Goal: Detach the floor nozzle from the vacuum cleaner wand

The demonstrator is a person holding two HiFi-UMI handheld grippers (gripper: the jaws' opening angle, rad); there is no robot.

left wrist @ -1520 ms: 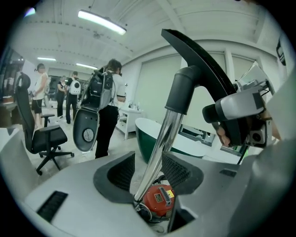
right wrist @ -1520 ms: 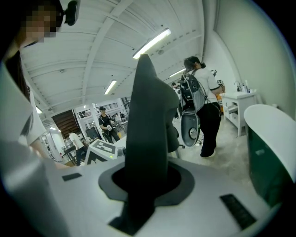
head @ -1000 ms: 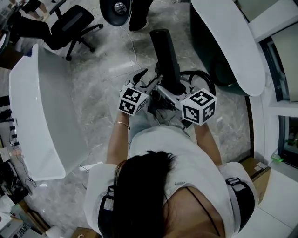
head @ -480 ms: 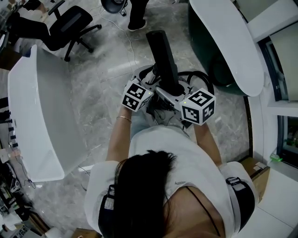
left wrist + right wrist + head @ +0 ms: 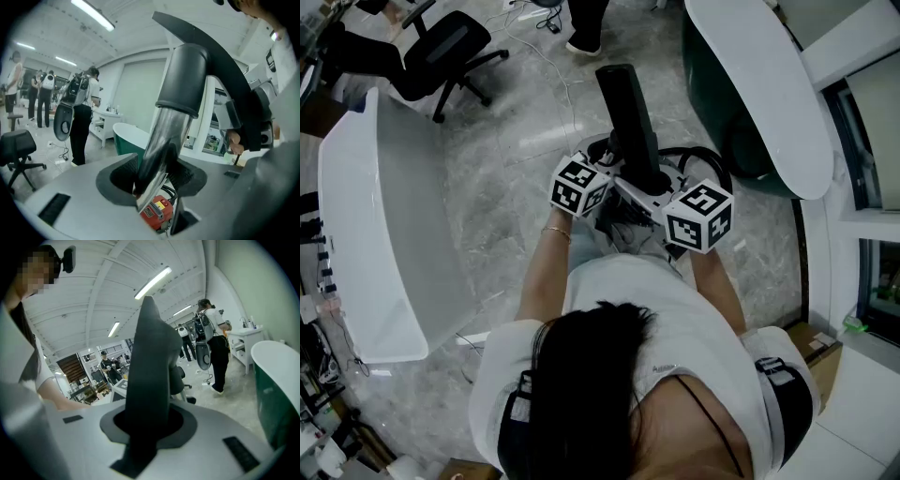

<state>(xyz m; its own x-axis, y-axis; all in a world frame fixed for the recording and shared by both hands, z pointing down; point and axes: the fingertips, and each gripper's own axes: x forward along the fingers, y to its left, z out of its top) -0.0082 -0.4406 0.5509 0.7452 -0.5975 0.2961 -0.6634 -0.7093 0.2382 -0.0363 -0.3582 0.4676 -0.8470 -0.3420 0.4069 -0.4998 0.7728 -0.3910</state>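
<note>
The black floor nozzle (image 5: 626, 108) sticks out away from me over the marble floor, joined by a black collar (image 5: 185, 79) to the chrome wand (image 5: 164, 136). My left gripper (image 5: 605, 167) has come in from the left. Its jaws are closing with the wand between them, and a gap still shows beside the right pad (image 5: 187, 176). In its own view this gripper (image 5: 157, 180) looks up along the tube. My right gripper (image 5: 649, 186) is shut on the nozzle's flat black neck (image 5: 150, 380), which fills the notch of that gripper (image 5: 145, 427).
A long white table (image 5: 375, 216) runs along the left and an office chair (image 5: 441, 47) stands beyond it. A white-topped green tub (image 5: 759, 84) is at the right. A black hose (image 5: 712, 155) loops near the right gripper. A red part (image 5: 157, 211) hangs below the wand. People (image 5: 84, 108) stand further off.
My left gripper has moved right and away from me, up to the wand. The right gripper and the nozzle have stayed put.
</note>
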